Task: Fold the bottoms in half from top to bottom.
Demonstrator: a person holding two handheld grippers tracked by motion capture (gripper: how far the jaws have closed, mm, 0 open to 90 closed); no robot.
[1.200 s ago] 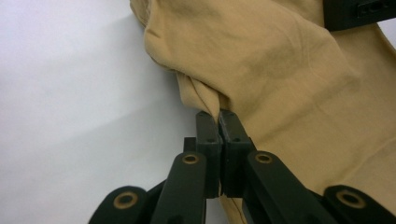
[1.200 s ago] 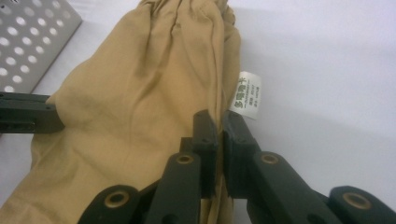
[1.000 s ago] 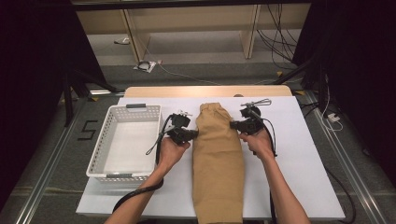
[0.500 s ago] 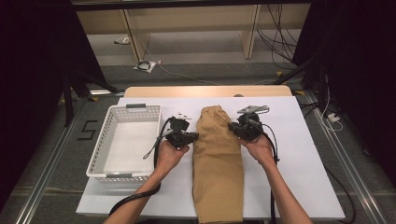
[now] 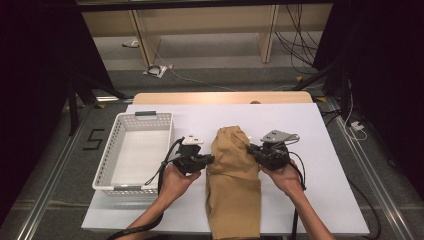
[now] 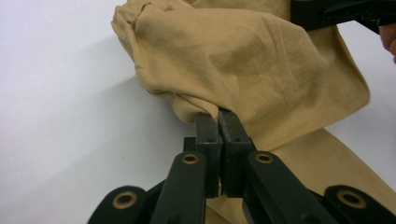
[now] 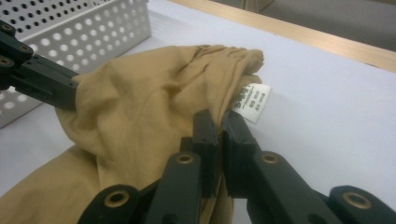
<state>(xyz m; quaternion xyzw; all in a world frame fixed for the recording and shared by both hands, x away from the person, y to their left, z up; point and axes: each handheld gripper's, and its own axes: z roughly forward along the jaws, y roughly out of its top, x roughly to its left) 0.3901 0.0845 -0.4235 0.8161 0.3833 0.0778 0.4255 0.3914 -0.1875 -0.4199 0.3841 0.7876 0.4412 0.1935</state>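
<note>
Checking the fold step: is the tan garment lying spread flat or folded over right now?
Partly folded: the tan garment has its top end doubled back and bunched, each side pinched in shut jaws.

Both grippers (image 5: 207, 160) (image 5: 252, 149) are showing black jaws with brass-ringed pivots — black cables trailing, a grey three-cornered plate (image 5: 279, 136) topping one — forearms bare.

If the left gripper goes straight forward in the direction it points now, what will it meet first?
The left gripper is already shut on an edge of the tan cloth, so it would push into that cloth first. Beyond the cloth, roughly in the same line, is the right gripper, though depth is hard to judge.
</note>
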